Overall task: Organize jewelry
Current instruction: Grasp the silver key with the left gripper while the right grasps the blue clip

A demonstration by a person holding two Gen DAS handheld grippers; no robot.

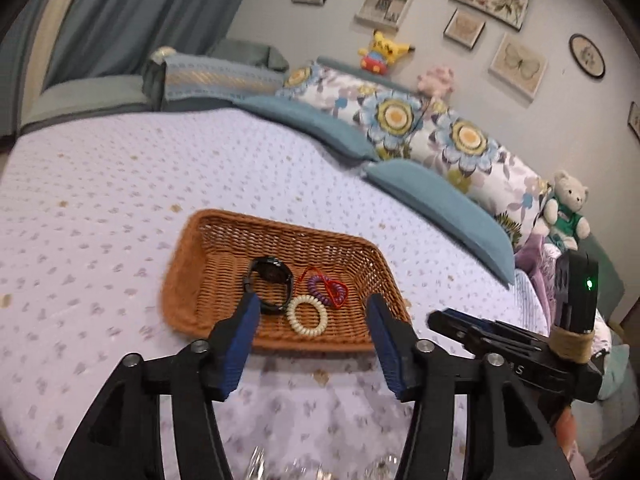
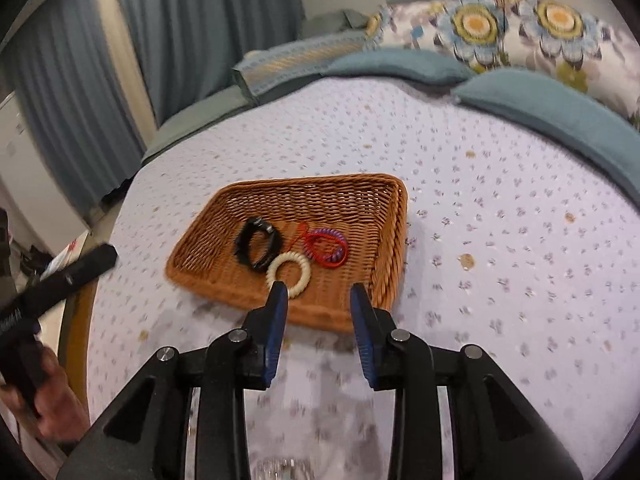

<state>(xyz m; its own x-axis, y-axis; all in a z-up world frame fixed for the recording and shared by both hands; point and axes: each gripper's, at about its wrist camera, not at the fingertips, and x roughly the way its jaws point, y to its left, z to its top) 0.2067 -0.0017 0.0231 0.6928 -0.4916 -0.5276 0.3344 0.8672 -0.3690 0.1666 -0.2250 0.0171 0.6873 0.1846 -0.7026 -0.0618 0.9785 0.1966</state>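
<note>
Two hand-held grippers hang above a bed, both with jaws parted and nothing between the blue pads. The left gripper (image 1: 314,312) stands roughly half open; the right gripper (image 2: 319,294) is opened less, its pads closer together. Neither touches anything.

On the flowered bedspread (image 1: 100,208) sits a shallow wicker basket (image 1: 192,256), rectangular, its long axis running across the bed, roughly in line with the row of pillows (image 1: 436,200) beyond it. All the jewelry lies on the basket's floor, clustered towards its middle. A black watch (image 1: 272,284) rests tilted on its band, with its round face turned up towards the far rim of the basket. Just beside the watch lies a cream coil band (image 1: 307,315), flat, touching or nearly touching it. On the other side a purple coil band (image 1: 326,287) lies flat with a red cord (image 1: 335,292) looped over it.
</note>
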